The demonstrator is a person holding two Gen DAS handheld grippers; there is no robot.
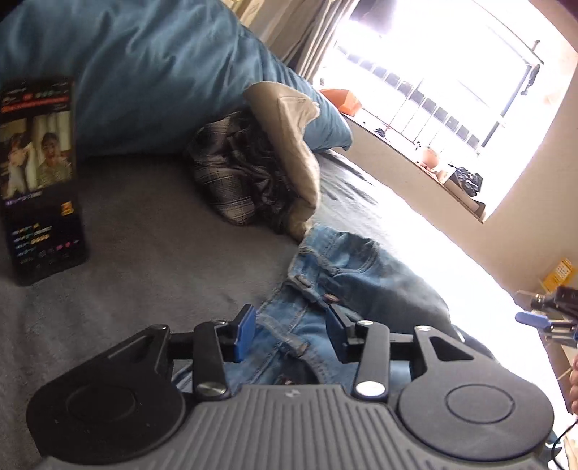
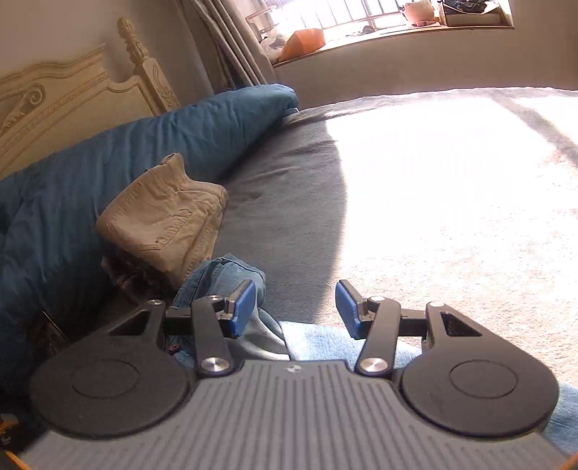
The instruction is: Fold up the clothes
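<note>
Light blue jeans (image 1: 343, 282) lie crumpled on the grey bed cover (image 1: 151, 224), waistband and fly facing up. My left gripper (image 1: 290, 332) hovers just over the waistband, open, with denim showing in the gap but neither blue pad pressing on it. In the right wrist view a bunched part of the jeans (image 2: 224, 282) sits under and left of my right gripper (image 2: 295, 307), which is open and holds nothing. The right gripper's blue tip (image 1: 531, 319) also shows at the far right edge of the left wrist view.
Folded beige trousers (image 2: 166, 213) rest on a dark plaid garment (image 1: 231, 173) against a blue pillow (image 1: 151, 72). A phone with a lit screen (image 1: 39, 180) leans at the left. A cream headboard (image 2: 54, 105) and a window sill (image 2: 397, 32) stand beyond; sunlit bed cover (image 2: 451, 188) stretches right.
</note>
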